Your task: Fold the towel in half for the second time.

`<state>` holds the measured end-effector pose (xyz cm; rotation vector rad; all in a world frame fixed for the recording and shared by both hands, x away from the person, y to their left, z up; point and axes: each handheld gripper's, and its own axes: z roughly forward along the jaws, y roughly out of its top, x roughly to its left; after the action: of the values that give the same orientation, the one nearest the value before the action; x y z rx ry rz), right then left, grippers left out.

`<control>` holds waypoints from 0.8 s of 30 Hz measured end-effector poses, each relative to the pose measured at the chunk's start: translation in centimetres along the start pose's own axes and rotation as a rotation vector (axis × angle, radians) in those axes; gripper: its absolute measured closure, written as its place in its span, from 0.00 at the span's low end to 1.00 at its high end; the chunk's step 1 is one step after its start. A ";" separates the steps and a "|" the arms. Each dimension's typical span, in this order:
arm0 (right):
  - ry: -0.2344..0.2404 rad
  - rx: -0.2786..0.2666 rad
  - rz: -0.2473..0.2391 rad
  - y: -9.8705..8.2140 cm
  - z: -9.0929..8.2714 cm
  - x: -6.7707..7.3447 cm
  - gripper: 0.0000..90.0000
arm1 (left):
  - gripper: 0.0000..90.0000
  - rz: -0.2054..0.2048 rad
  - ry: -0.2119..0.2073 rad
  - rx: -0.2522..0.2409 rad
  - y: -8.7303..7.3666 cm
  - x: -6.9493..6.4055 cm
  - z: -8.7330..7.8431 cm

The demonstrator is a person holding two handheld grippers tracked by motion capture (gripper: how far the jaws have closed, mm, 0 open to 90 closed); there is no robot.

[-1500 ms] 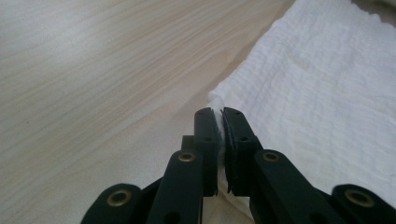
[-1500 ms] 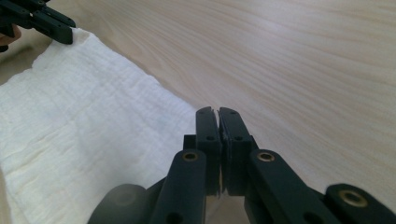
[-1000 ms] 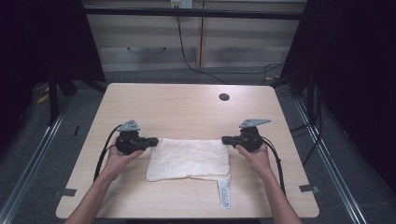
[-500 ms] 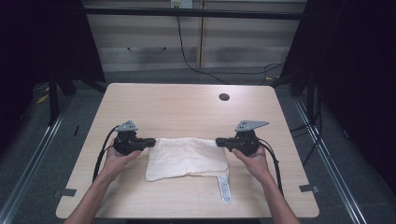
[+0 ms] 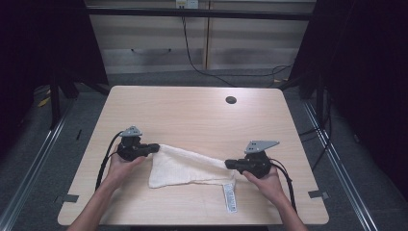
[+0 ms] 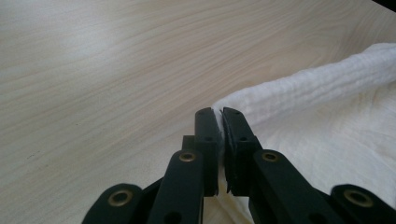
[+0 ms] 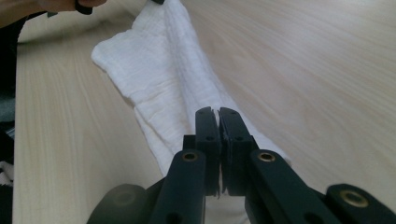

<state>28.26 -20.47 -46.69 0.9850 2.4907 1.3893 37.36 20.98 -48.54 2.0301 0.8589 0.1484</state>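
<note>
Two grips on white towel (image 5: 185, 167), near worktop (image 5: 192, 115) front edge | left gripper (image 5: 155, 147) clamped on its left corner, cloth pinched between the pads (image 6: 208, 128) | right gripper (image 5: 228, 164) clamped on right corner | care label (image 5: 230, 198) seen from high view, at front edge
</note>
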 end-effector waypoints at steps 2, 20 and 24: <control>0.012 0.009 -0.001 -0.3 0.1 0.5 0.97 | 0.95 0.005 0.004 0.001 0.0 -0.1 0.0; -0.022 0.185 0.044 -2.1 2.9 0.5 0.98 | 0.95 0.026 -0.012 -0.052 1.0 -1.1 -0.5; -0.058 0.179 0.072 -1.8 2.9 -0.5 0.98 | 0.95 0.039 -0.014 -0.080 1.9 -1.7 -0.6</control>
<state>28.92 -19.38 -49.88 1.1411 2.5962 1.1539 36.80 19.64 -46.34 1.9718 0.7929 0.1875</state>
